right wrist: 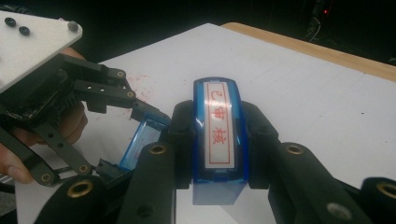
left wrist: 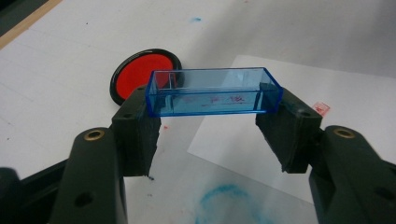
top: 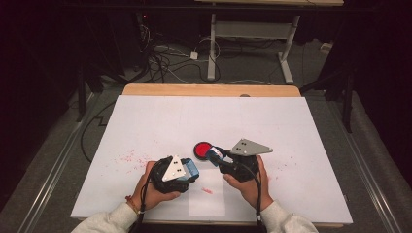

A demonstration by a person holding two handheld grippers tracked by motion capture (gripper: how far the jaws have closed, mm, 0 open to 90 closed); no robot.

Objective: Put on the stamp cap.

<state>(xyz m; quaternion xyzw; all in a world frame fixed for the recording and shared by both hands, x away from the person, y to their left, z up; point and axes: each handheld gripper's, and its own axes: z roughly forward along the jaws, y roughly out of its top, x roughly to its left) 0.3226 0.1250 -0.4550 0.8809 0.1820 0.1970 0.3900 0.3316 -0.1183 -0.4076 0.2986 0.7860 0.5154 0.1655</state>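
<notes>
My left gripper (top: 191,170) is shut on a clear blue rectangular cap (top: 193,168), held by its two short ends. In the left gripper view the cap (left wrist: 215,91) spans the black fingers (left wrist: 137,123), open side up, with faint red marks inside. My right gripper (top: 214,156) is shut on a blue stamp (top: 214,154). In the right gripper view the stamp (right wrist: 218,135) stands between the jaws and carries a white label with red characters. A round red ink pad (top: 202,148) with a black rim lies on the table just beyond both grippers. The left gripper (right wrist: 130,142) and its cap (right wrist: 140,137) sit close to the left of the stamp.
A white sheet (top: 209,121) covers the table, with a wooden edge (top: 209,90) at the far side. Red specks (top: 130,158) and a small red scrap (top: 207,191) dot it. A loose white paper (left wrist: 261,140) and a blue smear (left wrist: 224,198) lie under the left gripper.
</notes>
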